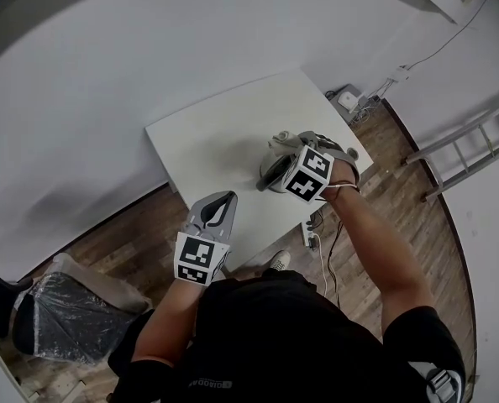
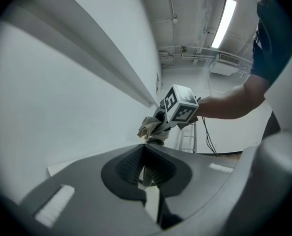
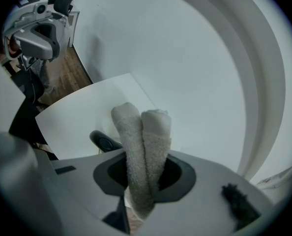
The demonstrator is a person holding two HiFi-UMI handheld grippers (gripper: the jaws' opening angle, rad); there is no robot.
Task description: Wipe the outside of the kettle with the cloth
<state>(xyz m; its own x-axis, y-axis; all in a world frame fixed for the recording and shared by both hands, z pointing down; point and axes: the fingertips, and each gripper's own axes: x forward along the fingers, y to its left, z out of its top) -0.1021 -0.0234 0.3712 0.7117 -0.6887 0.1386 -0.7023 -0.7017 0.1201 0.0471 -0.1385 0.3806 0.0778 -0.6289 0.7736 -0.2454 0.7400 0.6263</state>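
The kettle [image 1: 269, 175] stands on the white surface [image 1: 207, 133], right of its middle, and is mostly hidden under your right gripper [image 1: 285, 148]. That gripper's jaws pinch the folded cloth [image 3: 143, 141]. The cloth's free end juts out just above and beside the kettle, so your wipe is a short push down and forward. Your left gripper [image 1: 223, 201], jaws pressed together on nothing, hovers by the near edge, farther off.

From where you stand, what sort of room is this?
Probably a bare workroom or lab, not a home: a plain white table against blank white walls, a ladder, and what looks like a plastic-wrapped chair on the wood floor.
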